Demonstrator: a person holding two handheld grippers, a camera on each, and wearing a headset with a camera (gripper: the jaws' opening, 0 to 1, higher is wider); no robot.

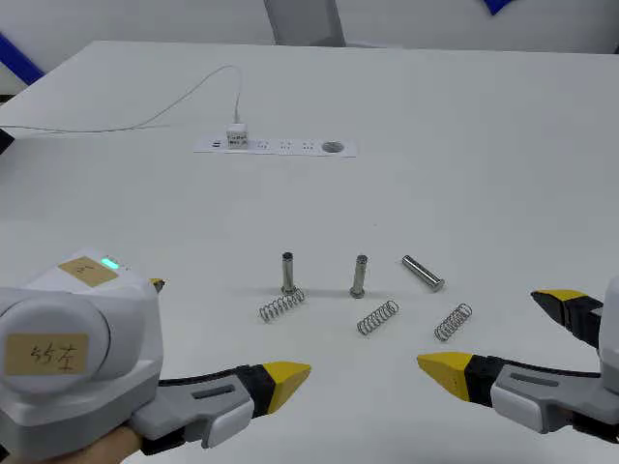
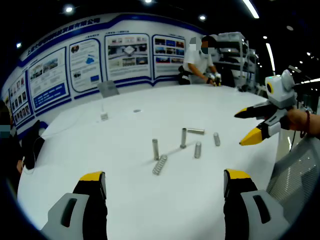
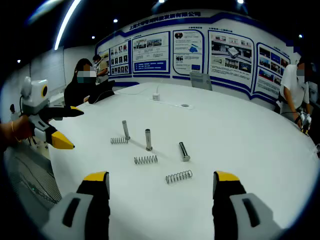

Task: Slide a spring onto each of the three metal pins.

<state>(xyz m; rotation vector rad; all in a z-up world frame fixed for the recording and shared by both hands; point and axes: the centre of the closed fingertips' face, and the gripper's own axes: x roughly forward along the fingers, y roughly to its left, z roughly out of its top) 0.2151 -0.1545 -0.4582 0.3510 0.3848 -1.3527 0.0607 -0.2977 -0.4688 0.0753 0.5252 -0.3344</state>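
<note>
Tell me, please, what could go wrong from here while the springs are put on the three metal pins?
The left silver metal pin and the middle silver metal pin stand upright, unsupported; a nudge could topple them.
The right silver metal pin lies on its side; it may roll when gripped.
The small coiled wire spring near the open right gripper lies loose; it may slip or flick away when pinched.

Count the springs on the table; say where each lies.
3, loose on the table: the left spring at the foot of the left upright pin, the middle spring in front of the middle upright pin, the right spring in front of the lying pin. None looks hidden.
</note>
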